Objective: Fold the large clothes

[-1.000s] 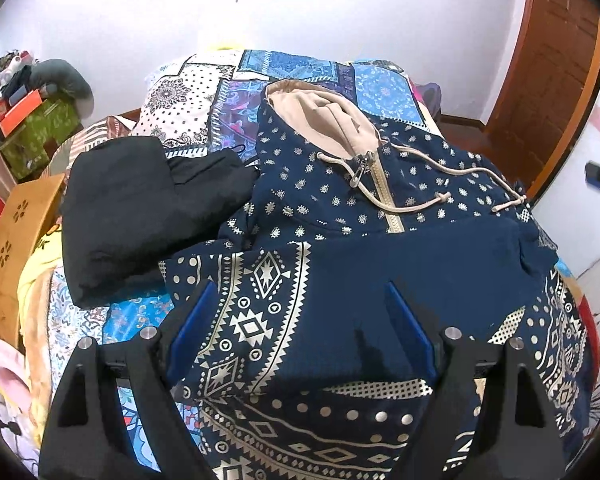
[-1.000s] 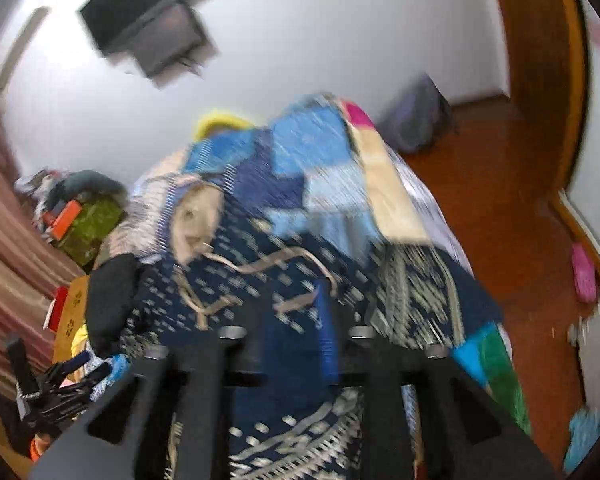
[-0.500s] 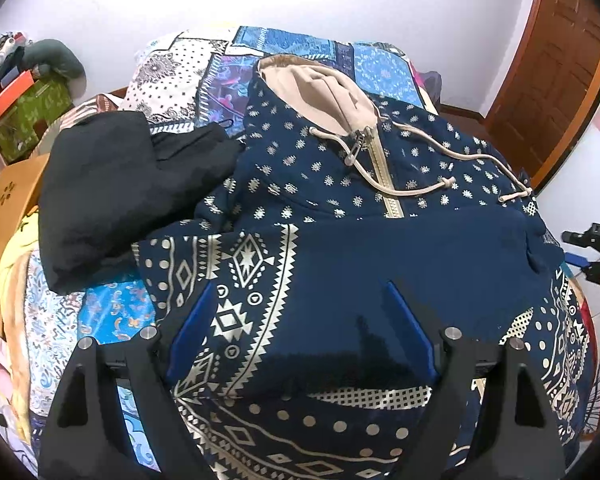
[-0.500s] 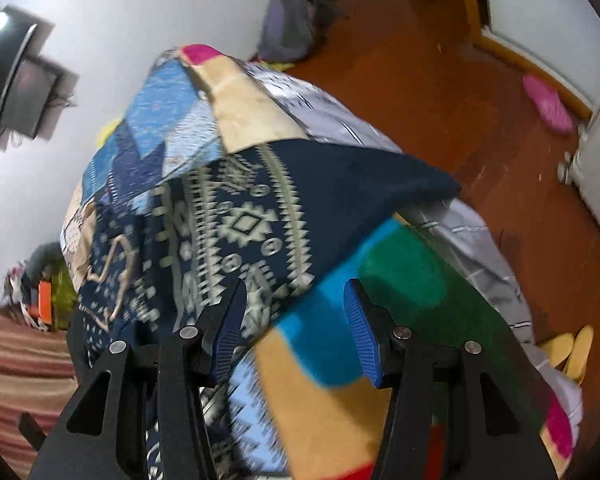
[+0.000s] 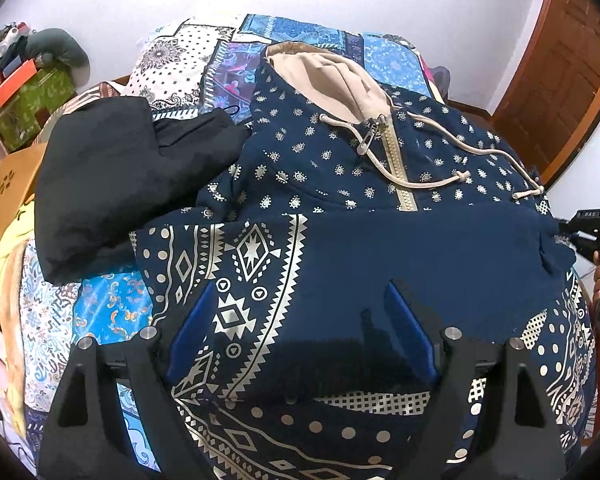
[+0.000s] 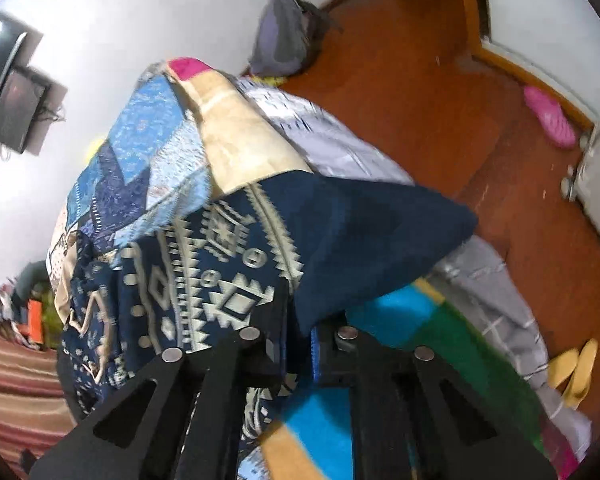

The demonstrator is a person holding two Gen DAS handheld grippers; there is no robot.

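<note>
A navy hoodie (image 5: 340, 184) with gold patterns, a beige hood lining and a zip lies face up on the bed, one sleeve folded across its chest. My left gripper (image 5: 300, 324) is open, its blue pads hovering over the hoodie's lower front. In the right wrist view my right gripper (image 6: 300, 340) is shut on the other sleeve of the hoodie (image 6: 340, 240) at the bed's right side; the cuff end sticks out beyond the jaws.
A folded black garment (image 5: 112, 184) lies on the patchwork bedspread (image 5: 204, 60) left of the hoodie. Boxes and clutter (image 5: 24, 92) stand at far left. The wooden floor (image 6: 440, 92), a grey bag (image 6: 288, 36) and slippers (image 6: 576, 372) lie right of the bed.
My right gripper has closed on the hoodie's right sleeve, having been open beside it half a second ago. My left gripper has stayed open, drifting slightly over the hoodie.
</note>
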